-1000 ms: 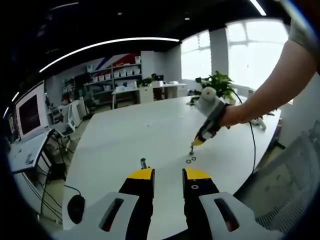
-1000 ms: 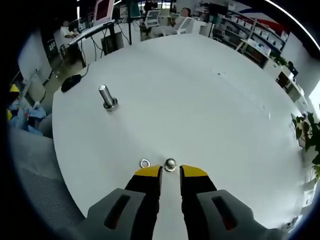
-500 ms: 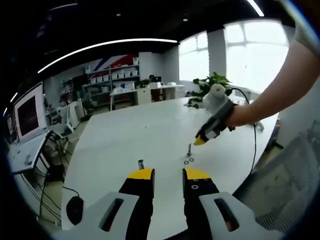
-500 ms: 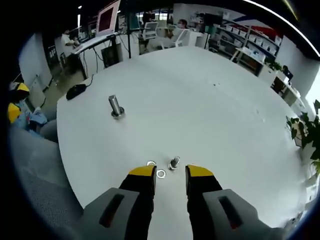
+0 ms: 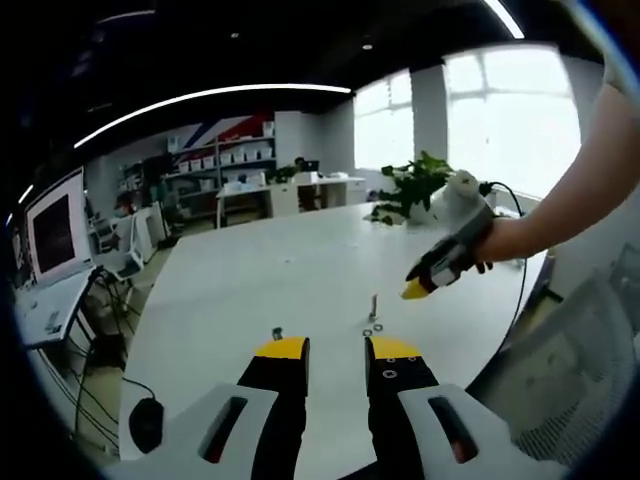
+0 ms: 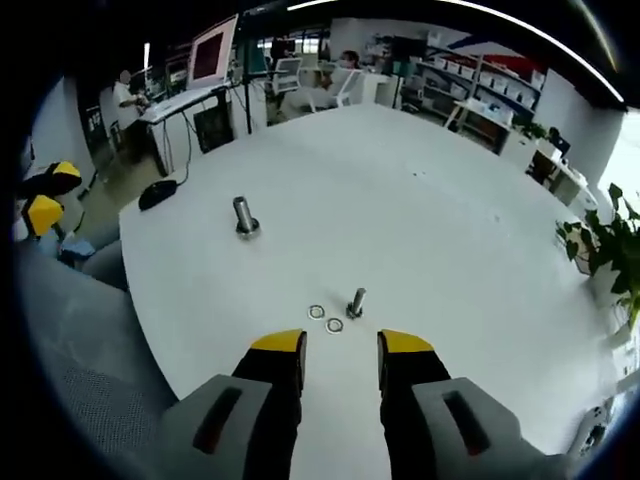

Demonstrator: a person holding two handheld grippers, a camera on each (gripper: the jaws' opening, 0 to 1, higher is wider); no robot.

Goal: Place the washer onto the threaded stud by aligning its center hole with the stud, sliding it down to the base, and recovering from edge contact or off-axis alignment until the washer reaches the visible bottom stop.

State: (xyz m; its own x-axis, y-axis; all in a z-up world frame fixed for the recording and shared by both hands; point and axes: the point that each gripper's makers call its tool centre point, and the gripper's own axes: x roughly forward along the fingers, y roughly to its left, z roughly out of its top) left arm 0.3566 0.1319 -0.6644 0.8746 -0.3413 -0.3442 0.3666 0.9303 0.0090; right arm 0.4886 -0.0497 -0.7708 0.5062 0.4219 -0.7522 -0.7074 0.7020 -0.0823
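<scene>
In the right gripper view a small threaded stud (image 6: 356,302) stands upright on the white table (image 6: 420,200). Two washers (image 6: 316,312) (image 6: 335,325) lie flat just left of its base. My right gripper (image 6: 341,348) hovers short of them, open, with nothing between its yellow-tipped fingers. In the left gripper view the same stud (image 5: 373,304) and washers (image 5: 371,326) sit beyond my left gripper (image 5: 338,350), which is open and empty. There the right gripper (image 5: 419,289), held by a hand, hangs above and to the right of the stud.
A larger bolt (image 6: 245,216) stands upright farther off on the table, and shows as a small bolt (image 5: 276,333) above my left jaw. A black mouse (image 6: 158,193) lies near the table's edge. A mesh chair (image 6: 70,350) is close at the left. Desks, monitors and a potted plant (image 5: 415,185) ring the room.
The right gripper has drawn up and back from the stud and washers, and its jaws have spread wider. The left gripper's jaws are unchanged.
</scene>
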